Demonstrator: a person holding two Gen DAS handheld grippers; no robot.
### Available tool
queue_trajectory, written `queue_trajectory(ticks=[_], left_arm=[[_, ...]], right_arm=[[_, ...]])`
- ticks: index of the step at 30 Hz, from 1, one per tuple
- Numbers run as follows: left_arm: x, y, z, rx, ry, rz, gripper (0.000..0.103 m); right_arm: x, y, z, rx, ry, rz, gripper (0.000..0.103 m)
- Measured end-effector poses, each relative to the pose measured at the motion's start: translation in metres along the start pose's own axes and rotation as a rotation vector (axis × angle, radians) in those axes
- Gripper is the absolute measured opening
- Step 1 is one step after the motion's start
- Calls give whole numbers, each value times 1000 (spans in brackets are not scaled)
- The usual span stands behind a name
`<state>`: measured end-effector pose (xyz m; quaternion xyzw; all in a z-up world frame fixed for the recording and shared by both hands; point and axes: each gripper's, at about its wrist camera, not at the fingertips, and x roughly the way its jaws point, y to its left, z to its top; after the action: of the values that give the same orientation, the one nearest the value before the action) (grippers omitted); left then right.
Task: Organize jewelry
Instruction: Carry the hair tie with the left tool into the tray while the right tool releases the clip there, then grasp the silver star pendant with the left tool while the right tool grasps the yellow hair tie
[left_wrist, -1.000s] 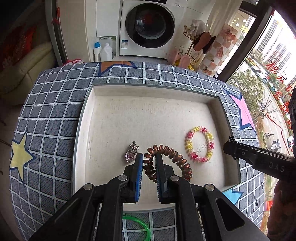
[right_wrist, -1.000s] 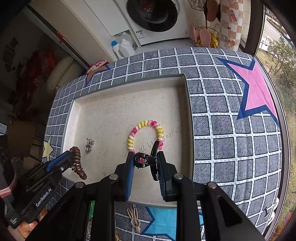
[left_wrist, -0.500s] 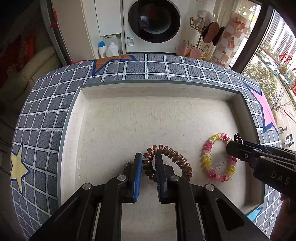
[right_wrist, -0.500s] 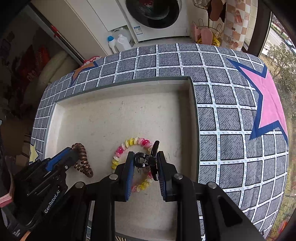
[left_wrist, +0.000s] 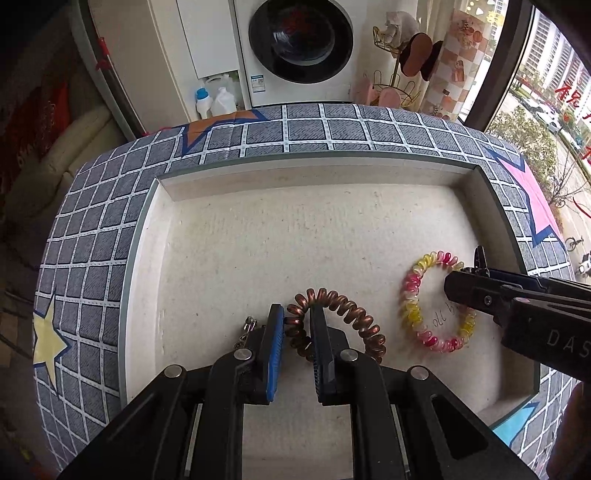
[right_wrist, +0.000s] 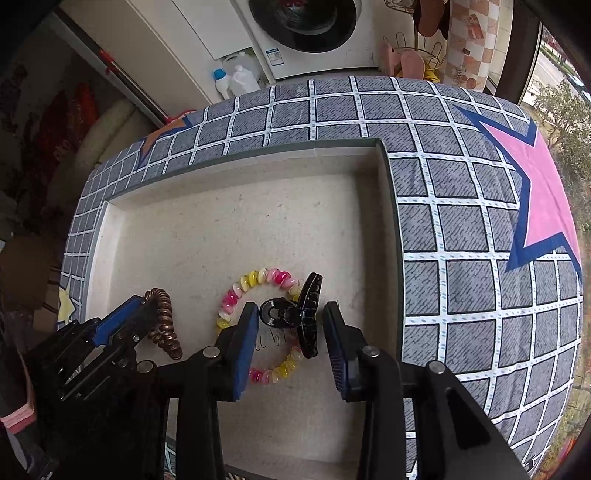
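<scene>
Two hand-held grippers work over a shallow beige tray (left_wrist: 207, 236) set on a surface covered with a grid-and-star cloth (right_wrist: 461, 206). Left hand-held gripper (left_wrist: 297, 319): jaws clamped on one side of a copper spiral hair tie (left_wrist: 354, 317), which sits near the tray's front edge, left of centre; a small metal charm (left_wrist: 245, 334) shows only in part behind the left finger. Right hand-held gripper (right_wrist: 290, 319): jaws have just been opening and now stand apart on either side of a black claw clip (right_wrist: 299, 314), the pads clear of it, so the clip appears released. It lies partly over the right side of a pink-and-yellow spiral hair tie (right_wrist: 258, 291), close to the tray's right wall (right_wrist: 389, 236).

Step in hand, as judged: setting the clip down and placing the copper tie. To do it well, the right hand-held gripper should lift straight away without a finger snagging the clip or the coils beneath. The left one should lower the copper tie until it rests flat before opening, clear of the charm and the coloured tie.
</scene>
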<state>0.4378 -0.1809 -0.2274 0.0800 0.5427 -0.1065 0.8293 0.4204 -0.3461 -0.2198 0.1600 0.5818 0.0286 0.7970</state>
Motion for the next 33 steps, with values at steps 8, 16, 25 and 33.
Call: queue_trajectory(ticks=[8,16,25,33], left_arm=[[-26,0,0,14,-54,1,27],[-66,12,-17,7,-145,36,103],[-101,50,-57,-41,-145,59,103],[-117,81,-112,-75,-77,78,103]], right_arm=[[-22,-10,-1,89,-37,108,60],[-50,-3,-13,97,-80,146,63],[-75,9,-48,104,-101,167,74],[-94,14,-86,109,-114,164,89]])
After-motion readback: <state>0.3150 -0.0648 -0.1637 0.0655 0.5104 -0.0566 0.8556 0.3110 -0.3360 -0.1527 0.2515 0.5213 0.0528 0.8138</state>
